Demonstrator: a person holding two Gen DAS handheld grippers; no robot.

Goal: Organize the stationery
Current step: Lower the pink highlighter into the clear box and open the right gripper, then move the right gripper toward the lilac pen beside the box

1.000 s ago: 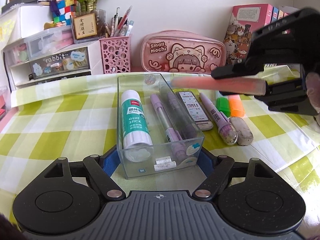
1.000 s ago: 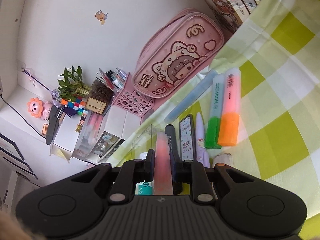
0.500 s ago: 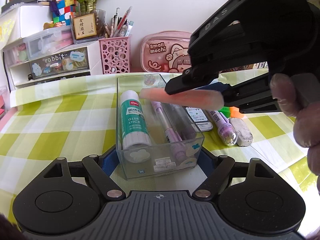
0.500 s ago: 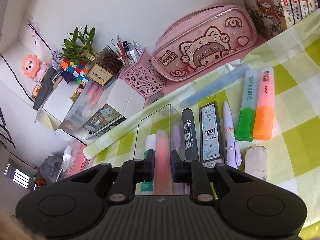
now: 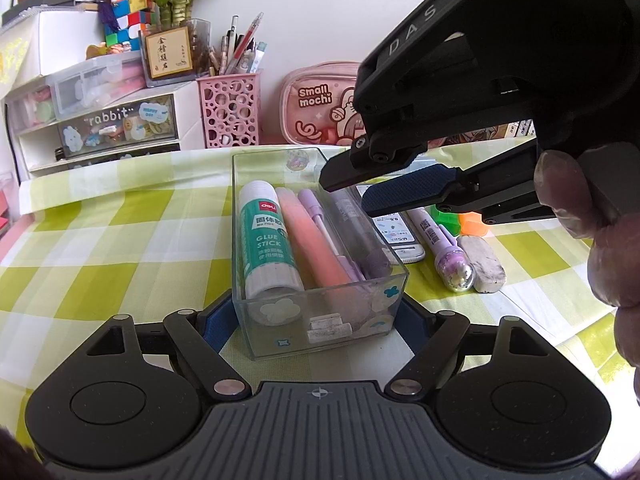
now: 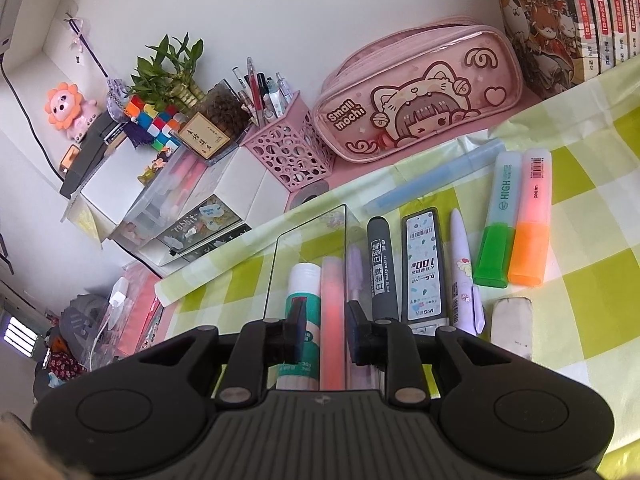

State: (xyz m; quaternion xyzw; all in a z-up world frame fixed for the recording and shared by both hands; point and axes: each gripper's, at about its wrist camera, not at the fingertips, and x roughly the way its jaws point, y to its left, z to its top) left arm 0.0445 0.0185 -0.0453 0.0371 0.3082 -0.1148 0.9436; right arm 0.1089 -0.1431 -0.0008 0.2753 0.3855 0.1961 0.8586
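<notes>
- The tabletop [image 5: 100, 216], under a green-and-white checked cloth, carries the whole job; most loose stationery lies to the right of the clear box.
- The clear box [image 5: 320, 332] stands in the middle, and the left gripper [image 5: 318, 322] has its blue pads against both sides of the near end, closed on it to steady it.
- The right gripper [image 5: 352, 188] hovers over the far right part of the box. Its jaws are opening; in the right wrist view the pink pen lies below the gap and the pads do not press on it.
- Already in the box, side by side lengthwise: the glue stick [image 5: 266, 240] at the left, the pink pen [image 5: 314, 236] beside it, a lilac pen [image 5: 320, 220], and a darker purple one against the right wall.
- Left outside, by my reading: the grey whiteboard marker [image 6: 382, 268], lead-refill case [image 6: 424, 268], white cartoon pen [image 6: 464, 272], green highlighter [image 6: 496, 220], orange highlighter [image 6: 530, 220], pale blue pen [image 6: 432, 180] and eraser [image 6: 510, 326].
- So roughly a third looks done; this drop seems complete, and the next pick is likely one of the items nearest the box.
</notes>
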